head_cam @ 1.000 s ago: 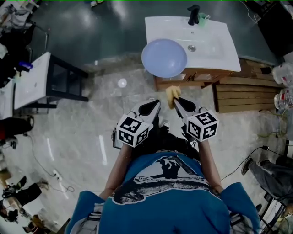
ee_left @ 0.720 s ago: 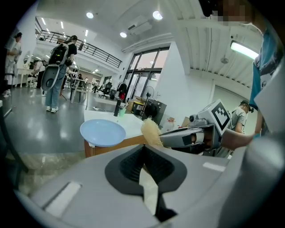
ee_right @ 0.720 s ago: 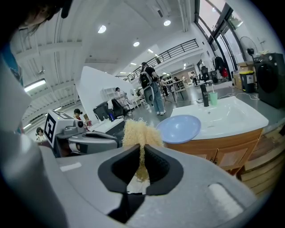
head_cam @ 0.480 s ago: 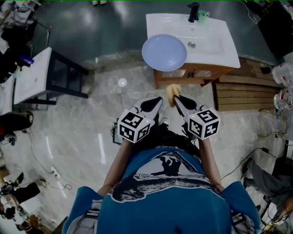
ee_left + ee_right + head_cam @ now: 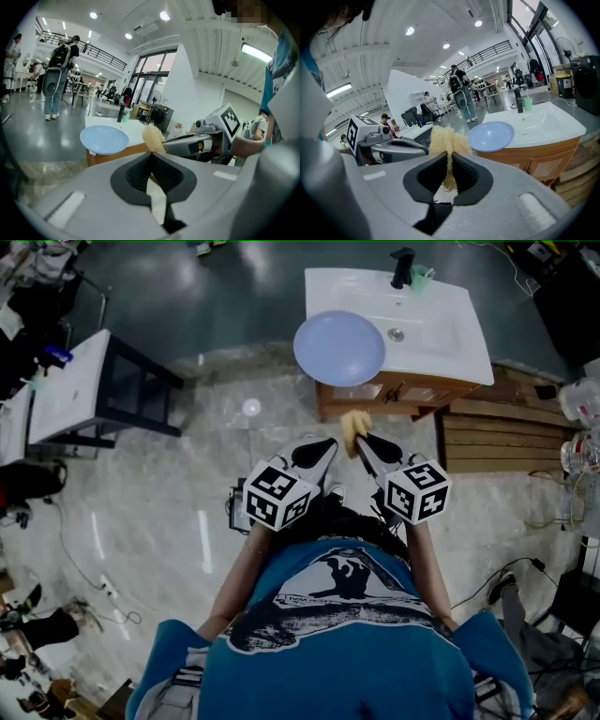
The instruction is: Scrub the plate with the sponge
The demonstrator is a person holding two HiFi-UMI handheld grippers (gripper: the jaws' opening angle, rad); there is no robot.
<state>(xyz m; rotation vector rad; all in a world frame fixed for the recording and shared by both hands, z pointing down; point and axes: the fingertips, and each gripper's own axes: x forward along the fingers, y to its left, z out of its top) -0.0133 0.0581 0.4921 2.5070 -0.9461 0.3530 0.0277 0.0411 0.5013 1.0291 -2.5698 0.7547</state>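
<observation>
A pale blue plate (image 5: 339, 347) rests on the left front corner of a white washbasin (image 5: 441, 334), overhanging its edge; it also shows as the plate (image 5: 104, 139) and the plate (image 5: 491, 136). My right gripper (image 5: 357, 439) is shut on a yellow fibrous sponge (image 5: 352, 430), which sticks up between its jaws as the sponge (image 5: 446, 143). My left gripper (image 5: 323, 448) is shut with nothing in it, just left of the right one. Both hang over the floor, short of the plate. In the left gripper view the sponge (image 5: 153, 138) and right gripper (image 5: 161, 146) lie to the right.
The basin sits on a wooden cabinet (image 5: 394, 395) with a black tap (image 5: 402, 266) and green cup (image 5: 420, 277). Wooden slats (image 5: 497, 432) lie to its right. A white table (image 5: 66, 395) on a dark frame stands at left. People stand in the hall behind.
The grippers have kept their pose. The basin and plate have drifted slightly right in the head view as the person shifted.
</observation>
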